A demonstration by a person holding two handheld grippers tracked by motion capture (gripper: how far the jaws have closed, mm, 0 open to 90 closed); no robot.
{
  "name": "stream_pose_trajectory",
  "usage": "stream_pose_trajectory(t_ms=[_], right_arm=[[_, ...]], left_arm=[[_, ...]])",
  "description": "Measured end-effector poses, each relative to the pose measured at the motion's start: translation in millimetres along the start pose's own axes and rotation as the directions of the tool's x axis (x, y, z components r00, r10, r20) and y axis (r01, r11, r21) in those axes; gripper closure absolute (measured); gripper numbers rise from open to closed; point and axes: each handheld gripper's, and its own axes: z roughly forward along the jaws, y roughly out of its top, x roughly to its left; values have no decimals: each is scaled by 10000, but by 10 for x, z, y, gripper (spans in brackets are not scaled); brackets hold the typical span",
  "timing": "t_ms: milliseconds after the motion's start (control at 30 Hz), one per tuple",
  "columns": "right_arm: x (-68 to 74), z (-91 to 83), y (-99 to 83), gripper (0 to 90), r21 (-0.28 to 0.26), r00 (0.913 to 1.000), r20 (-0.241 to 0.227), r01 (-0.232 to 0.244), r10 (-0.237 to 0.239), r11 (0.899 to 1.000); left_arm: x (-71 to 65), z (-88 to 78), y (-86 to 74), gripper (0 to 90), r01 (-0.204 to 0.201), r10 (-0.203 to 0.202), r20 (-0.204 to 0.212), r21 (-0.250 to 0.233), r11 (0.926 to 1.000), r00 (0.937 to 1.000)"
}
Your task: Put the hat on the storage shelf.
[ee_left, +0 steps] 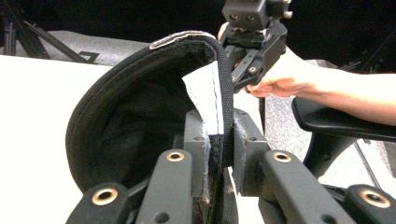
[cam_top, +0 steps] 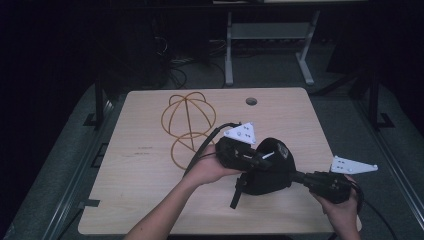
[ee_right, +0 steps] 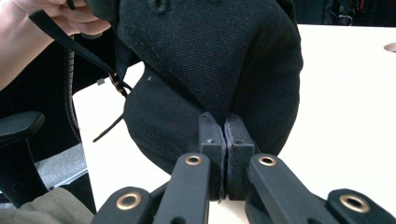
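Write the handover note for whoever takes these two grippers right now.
Left gripper: jaws shut on the black cap's rim band.
Right gripper: jaws shut on a pinch of the cap's cloth at the opposite side.
Cap is held between both grippers over the table's near right part, strap dangling.
Wire hat stand sits bare at the far left.
Done: cap gripped by both.
Left, probably: set the cap on the stand.
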Motion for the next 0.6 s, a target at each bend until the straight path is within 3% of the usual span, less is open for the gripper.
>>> stream_pose_trajectory(t_ms=[300, 600], right_arm=[[20, -30, 113, 887, 13, 9998, 183, 18, -18, 10000], [3, -96, 253, 887, 180, 9991, 374, -211, 204, 9996]], left_arm=[[-68, -188, -79, 588, -224, 241, -1019, 180, 9996, 9945], [-124, -334, -321, 567, -116, 158, -1438, 301, 9995, 9895]])
